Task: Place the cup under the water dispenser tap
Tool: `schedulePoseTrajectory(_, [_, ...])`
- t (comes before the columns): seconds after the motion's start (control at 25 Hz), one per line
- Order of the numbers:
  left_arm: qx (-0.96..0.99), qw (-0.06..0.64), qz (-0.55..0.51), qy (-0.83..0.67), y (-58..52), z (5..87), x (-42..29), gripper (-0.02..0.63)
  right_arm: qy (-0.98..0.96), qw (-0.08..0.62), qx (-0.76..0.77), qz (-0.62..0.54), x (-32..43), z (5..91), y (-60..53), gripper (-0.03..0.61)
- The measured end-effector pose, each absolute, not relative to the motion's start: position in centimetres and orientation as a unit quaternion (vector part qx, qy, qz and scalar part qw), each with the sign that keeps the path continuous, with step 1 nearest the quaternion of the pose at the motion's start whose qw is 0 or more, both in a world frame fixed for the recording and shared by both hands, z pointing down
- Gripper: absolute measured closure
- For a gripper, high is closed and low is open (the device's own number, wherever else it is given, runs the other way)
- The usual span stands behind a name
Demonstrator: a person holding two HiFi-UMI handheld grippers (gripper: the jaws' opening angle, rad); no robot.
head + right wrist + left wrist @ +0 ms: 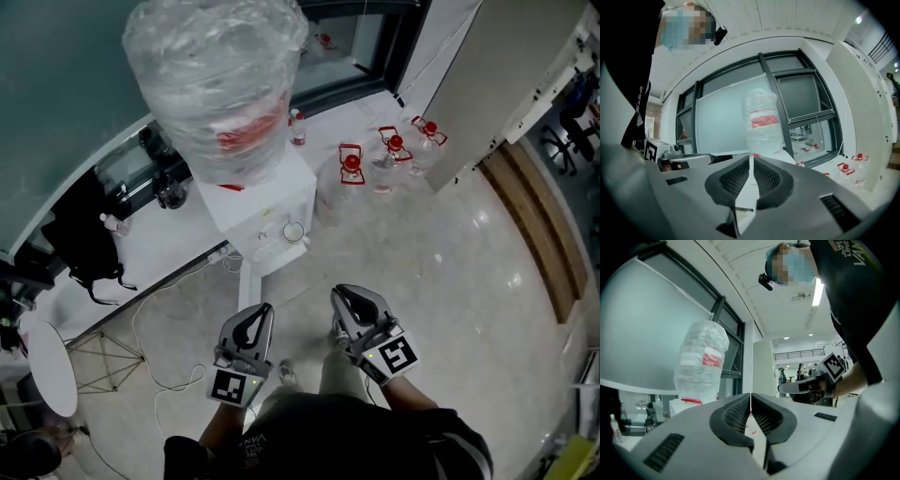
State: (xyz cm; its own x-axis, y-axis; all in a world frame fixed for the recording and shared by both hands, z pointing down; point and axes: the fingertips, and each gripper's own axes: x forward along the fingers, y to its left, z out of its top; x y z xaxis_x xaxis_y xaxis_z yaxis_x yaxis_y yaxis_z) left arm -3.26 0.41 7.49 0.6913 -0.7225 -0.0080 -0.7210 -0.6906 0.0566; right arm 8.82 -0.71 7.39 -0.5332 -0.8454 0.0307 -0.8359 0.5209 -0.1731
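Observation:
A white water dispenser (pixel 267 208) carries a large bottle wrapped in clear plastic (pixel 216 84) (pixel 701 363) (pixel 761 121). On its front shelf stands a small pale cup (pixel 293 231); whether it is right below a tap I cannot tell. Both grippers hang side by side in front of the dispenser, well short of it, above the floor. My left gripper (pixel 255 321) (pixel 751 395) is shut, its pads touching, with nothing held. My right gripper (pixel 349 302) (pixel 751 158) is shut too, tips together and nothing between them.
Several red-capped water bottles (pixel 386 155) stand on the floor right of the dispenser. A low white ledge (pixel 178 239) along the window holds a black bag (pixel 89 234). Cables (pixel 159 375) and a round white table (pixel 47 366) lie at the left; a white cabinet (pixel 506 66) at the right.

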Motion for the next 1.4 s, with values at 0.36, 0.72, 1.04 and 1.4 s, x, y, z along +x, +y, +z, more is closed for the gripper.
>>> schedulePoseTrajectory(0.36, [0.925,-0.002,-0.022,-0.378,5.2,5.0,-6.9,0.594,0.861,0.035,-0.501,-0.08,5.8,5.8,4.6,0.528])
schedulePoseTrajectory(0.72, [0.933,-0.005,-0.023,-0.359,9.8,5.0,-9.4,0.592,0.851,0.028,-0.52,-0.071,4.1,6.1,8.9,0.534])
schedulePoseTrajectory(1.04, [0.939,-0.005,-0.023,-0.344,13.0,4.9,-10.0,0.592,0.845,0.012,-0.529,-0.081,2.9,6.9,11.5,0.535])
schedulePoseTrajectory(1.4, [0.942,-0.005,-0.021,-0.335,14.7,5.1,-10.1,0.594,0.842,0.01,-0.535,-0.075,2.6,7.0,13.1,0.535])
